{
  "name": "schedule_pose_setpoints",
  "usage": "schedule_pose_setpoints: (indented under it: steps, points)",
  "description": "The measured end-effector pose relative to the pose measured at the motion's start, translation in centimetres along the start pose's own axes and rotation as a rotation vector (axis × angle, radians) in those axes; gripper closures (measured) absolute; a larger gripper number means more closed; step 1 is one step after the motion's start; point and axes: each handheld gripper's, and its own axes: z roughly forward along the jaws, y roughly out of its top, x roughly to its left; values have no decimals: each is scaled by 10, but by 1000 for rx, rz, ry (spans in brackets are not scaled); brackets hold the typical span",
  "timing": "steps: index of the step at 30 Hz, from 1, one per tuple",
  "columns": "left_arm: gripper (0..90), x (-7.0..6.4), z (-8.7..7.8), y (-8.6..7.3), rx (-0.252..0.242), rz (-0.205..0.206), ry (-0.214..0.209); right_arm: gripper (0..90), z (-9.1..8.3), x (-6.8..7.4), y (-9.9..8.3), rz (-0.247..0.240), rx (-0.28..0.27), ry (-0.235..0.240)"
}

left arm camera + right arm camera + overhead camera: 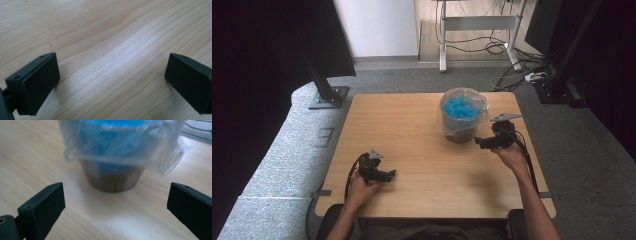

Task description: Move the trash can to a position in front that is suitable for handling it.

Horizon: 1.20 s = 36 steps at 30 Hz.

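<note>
- The right gripper [484, 142] has its jaws wide apart, with nothing between them.
- The small bin [113, 178], lined with a clear bag [150, 157] holding blue stuff, stands just ahead of it.
- The left gripper [388, 175] is spread wide too, low over the bare wooden table [112, 37], well away from the bin.

Light wooden tabletop [412, 125] on grey carpet [592, 145] | white wall [377, 25] beyond | grey metal desk frame [477, 22] behind, cables [512, 75] trailing | black curtains [267, 50] at both sides
</note>
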Motion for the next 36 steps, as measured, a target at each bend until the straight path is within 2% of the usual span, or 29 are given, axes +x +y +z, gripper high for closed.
schedule_pose_setpoints:
  steps: [2, 6, 8, 11, 14, 16, 18, 21, 25, 28, 29, 31, 32, 36]
  points:
    - [0, 0, 0, 0, 0, -2, -1, 13, 4, -4, 12, 11, -9, -17]
    - [0, 0, 0, 0, 0, -2, 1, 13, 7, -8, 23, 22, -17, -23]
    - [0, 0, 0, 0, 0, -2, 0, 13, 10, -10, 34, 17, -23, -40]
    - [0, 0, 0, 0, 0, -2, 0, 14, 11, -11, 42, 15, -31, -46]
    - [0, 0, 0, 0, 0, -1, 1, 15, 14, -16, 55, 46, -52, -60]
    - [0, 0, 0, 0, 0, 0, 1, 15, 18, -19, 61, 52, -39, -72]
    - [0, 0, 0, 0, 0, 0, 0, 17, 20, -21, 63, 54, -41, -77]
    - [0, 0, 0, 0, 0, 0, 1, 17, 28, -26, 67, 81, -33, -82]
    - [0, 0, 0, 0, 0, 0, 1, 52, 41, -32, 70, 80, -15, -92]
    - [0, 0, 0, 0, 0, 0, 1, 72, 50, -35, 68, 77, 19, -70]
    - [0, 0, 0, 0, 0, -1, 1, 80, 53, -35, 67, 69, 34, -65]
    - [0, 0, 0, 0, 0, -1, 1, 103, 54, -34, 66, 82, 29, -39]
    - [0, 0, 0, 0, 0, -1, 1, 113, 54, -31, 66, 66, 19, -31]
    - [0, 0, 0, 0, 0, -1, 1, 112, 53, -27, 66, 64, 21, -42]
